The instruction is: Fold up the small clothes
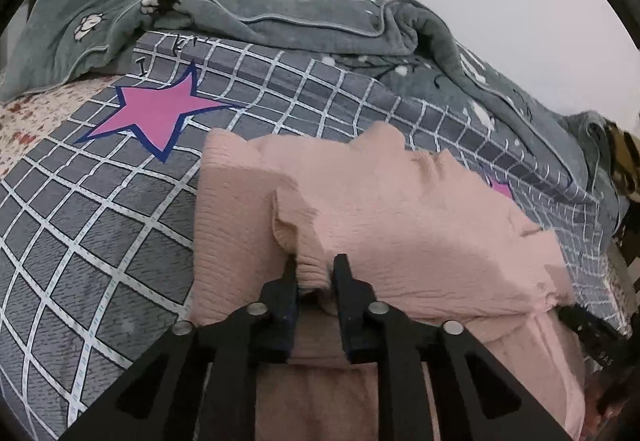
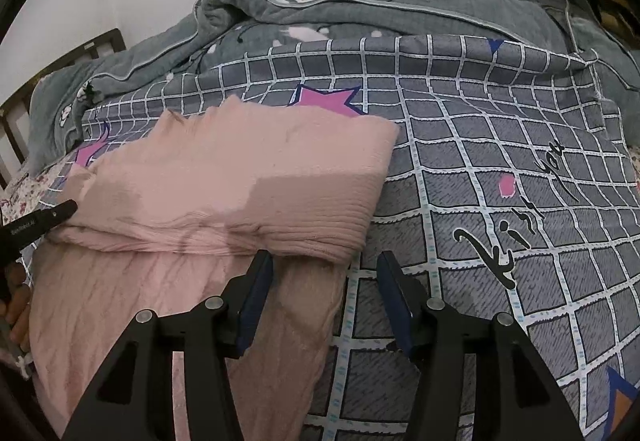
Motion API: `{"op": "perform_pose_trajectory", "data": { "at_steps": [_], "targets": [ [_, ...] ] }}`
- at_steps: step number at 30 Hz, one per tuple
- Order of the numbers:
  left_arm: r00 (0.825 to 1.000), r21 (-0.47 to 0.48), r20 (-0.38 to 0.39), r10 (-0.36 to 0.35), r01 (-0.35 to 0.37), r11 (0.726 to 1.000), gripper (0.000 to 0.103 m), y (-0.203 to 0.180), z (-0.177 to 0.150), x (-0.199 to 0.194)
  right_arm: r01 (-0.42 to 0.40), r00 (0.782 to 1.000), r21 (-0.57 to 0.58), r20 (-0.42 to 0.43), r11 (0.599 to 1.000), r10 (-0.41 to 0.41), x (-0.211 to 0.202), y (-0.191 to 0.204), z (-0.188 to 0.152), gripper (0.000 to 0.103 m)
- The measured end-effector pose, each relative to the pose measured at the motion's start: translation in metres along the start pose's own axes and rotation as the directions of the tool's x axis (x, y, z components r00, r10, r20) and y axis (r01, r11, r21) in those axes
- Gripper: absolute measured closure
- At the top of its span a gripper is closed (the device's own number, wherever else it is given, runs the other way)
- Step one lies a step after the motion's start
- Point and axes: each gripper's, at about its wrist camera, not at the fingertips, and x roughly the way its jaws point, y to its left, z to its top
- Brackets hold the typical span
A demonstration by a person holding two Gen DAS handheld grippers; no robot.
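A pink ribbed garment [image 1: 400, 217] lies on the bed, its upper part folded over its lower part. My left gripper [image 1: 315, 269] is shut on the garment's folded edge, with fabric pinched between the fingers. The same garment shows in the right wrist view [image 2: 240, 177]. My right gripper [image 2: 325, 265] is open at the garment's right corner; its left finger [image 2: 260, 281] rests on the pink cloth, its right finger [image 2: 394, 293] over the bedsheet. The left gripper's tip [image 2: 48, 219] shows at the garment's left edge.
The bed is covered by a grey checked sheet [image 1: 100, 225] with pink stars [image 1: 160, 113] and black lettering [image 2: 516, 225]. A crumpled grey-green blanket [image 1: 280, 17] lies along the far side against the white wall. A wooden bed rail [image 2: 16, 113] stands at the left.
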Motion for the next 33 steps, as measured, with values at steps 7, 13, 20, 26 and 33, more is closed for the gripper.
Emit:
{"op": "perform_pose_trajectory", "data": {
  "at_steps": [7,13,20,26,33],
  "targets": [
    [1.000,0.016,0.000,0.010,-0.010,1.000,0.076,-0.003,-0.003,0.003,-0.014,1.000,-0.023,0.005,1.000,0.014,-0.003,0.006,-0.003,0.046],
    [1.000,0.012,-0.013,-0.008,0.008,1.000,0.071,-0.002,-0.002,0.006,-0.017,1.000,-0.020,0.001,1.000,0.017,-0.003,0.006,-0.005,0.046],
    [1.000,0.016,-0.016,-0.004,0.004,1.000,0.070,-0.004,-0.003,0.008,-0.021,1.000,-0.026,0.002,0.999,0.021,-0.003,0.007,-0.005,0.046],
    [0.999,-0.017,-0.024,-0.042,0.042,0.999,0.070,0.002,-0.002,0.010,-0.016,1.000,-0.038,0.001,0.999,0.016,-0.002,0.009,-0.005,0.040],
    [0.999,-0.011,-0.006,-0.031,0.031,0.999,0.094,0.001,-0.002,0.008,-0.017,1.000,-0.067,-0.005,0.998,0.016,-0.001,0.013,-0.006,0.039]
  ]
}}
